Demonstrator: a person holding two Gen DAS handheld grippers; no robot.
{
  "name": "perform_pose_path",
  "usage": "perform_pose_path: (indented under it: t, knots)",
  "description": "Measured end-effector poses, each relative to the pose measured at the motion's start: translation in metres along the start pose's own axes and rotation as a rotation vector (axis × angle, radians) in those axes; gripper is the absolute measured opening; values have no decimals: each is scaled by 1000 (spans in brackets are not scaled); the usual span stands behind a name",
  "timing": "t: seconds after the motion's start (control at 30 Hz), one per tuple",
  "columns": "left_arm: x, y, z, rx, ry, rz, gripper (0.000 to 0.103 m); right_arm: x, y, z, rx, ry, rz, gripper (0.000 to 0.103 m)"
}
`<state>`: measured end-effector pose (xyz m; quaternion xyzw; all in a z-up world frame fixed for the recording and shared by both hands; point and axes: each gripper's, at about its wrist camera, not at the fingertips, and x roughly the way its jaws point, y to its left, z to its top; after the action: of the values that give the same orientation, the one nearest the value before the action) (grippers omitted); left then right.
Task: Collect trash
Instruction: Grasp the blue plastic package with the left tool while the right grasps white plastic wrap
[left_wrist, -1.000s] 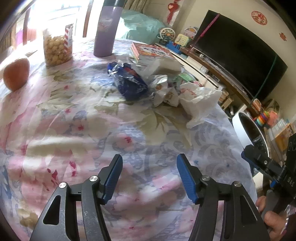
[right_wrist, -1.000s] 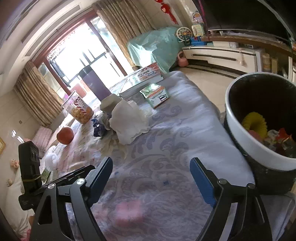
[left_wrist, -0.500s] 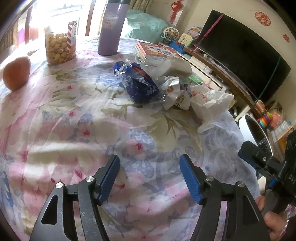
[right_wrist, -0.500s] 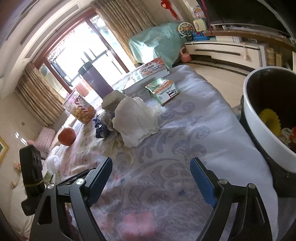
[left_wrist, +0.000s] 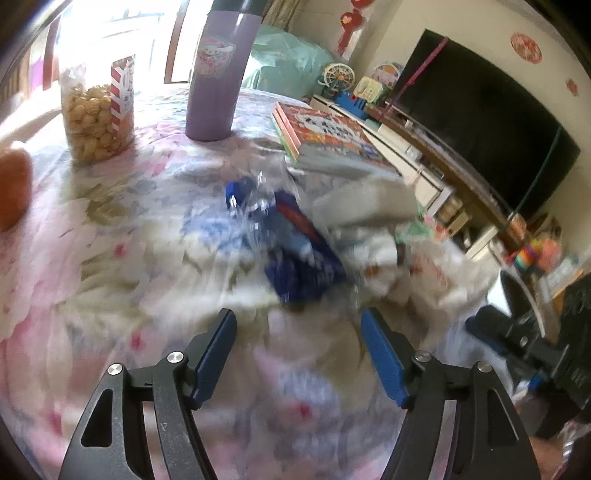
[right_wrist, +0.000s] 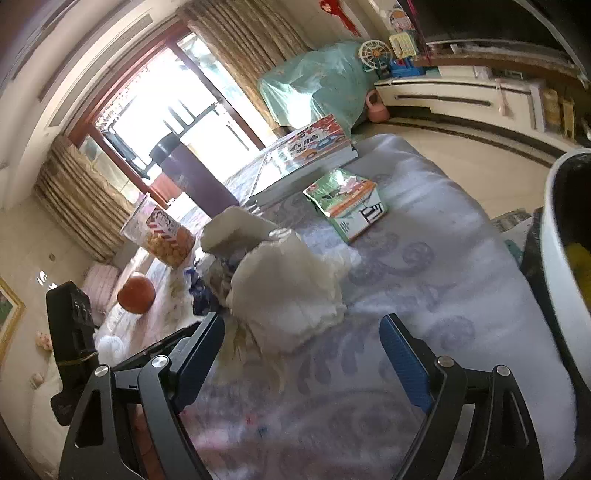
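A crumpled blue snack wrapper (left_wrist: 295, 251) lies on the flowered tablecloth, blurred, just beyond my open, empty left gripper (left_wrist: 298, 350). White crumpled wrappers and a plastic bag (left_wrist: 424, 266) lie to its right. In the right wrist view the white crumpled bag (right_wrist: 284, 291) sits just ahead of my open, empty right gripper (right_wrist: 301, 354), and the blue wrapper (right_wrist: 201, 295) peeks out behind it. The white trash bin (right_wrist: 561, 266) with a black liner stands at the table's right edge.
A purple bottle (left_wrist: 218, 74), a jar of snack balls (left_wrist: 96, 118), an orange fruit (left_wrist: 13, 188), stacked books (left_wrist: 325, 136) and a green carton (right_wrist: 347, 203) are on the table. A TV (left_wrist: 480, 122) stands beyond the table.
Both grippers have moved forward toward the trash pile; the blue wrapper and the white bag are now much closer. The bin has slid toward the right edge of the right wrist view.
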<state>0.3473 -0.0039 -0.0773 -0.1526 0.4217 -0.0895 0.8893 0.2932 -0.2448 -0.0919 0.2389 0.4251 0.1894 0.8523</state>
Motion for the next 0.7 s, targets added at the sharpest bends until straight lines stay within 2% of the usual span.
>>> perform_pose_path:
  t: [0.17, 0.23, 0.3, 0.33, 0.4, 0.7]
  knots:
    - [18, 7, 11, -5, -16, 5, 68, 9, -2, 8, 21, -13, 36, 87]
    - [26, 9, 13, -4, -8, -7, 58, 12, -1, 10, 10, -14, 35, 83]
    - [32, 10, 13, -1, 10, -15, 29, 15, 2, 10, -10, -11, 33, 56]
    - [34, 10, 13, 0, 15, -15, 28, 16, 3, 9, -14, -6, 38, 51]
    - [33, 10, 12, 9, 1, -7, 19, 13, 6, 7, -30, -6, 41, 44]
    - [-2, 9, -21, -5, -12, -40, 15, -10, 4, -6, -48, -20, 46, 39]
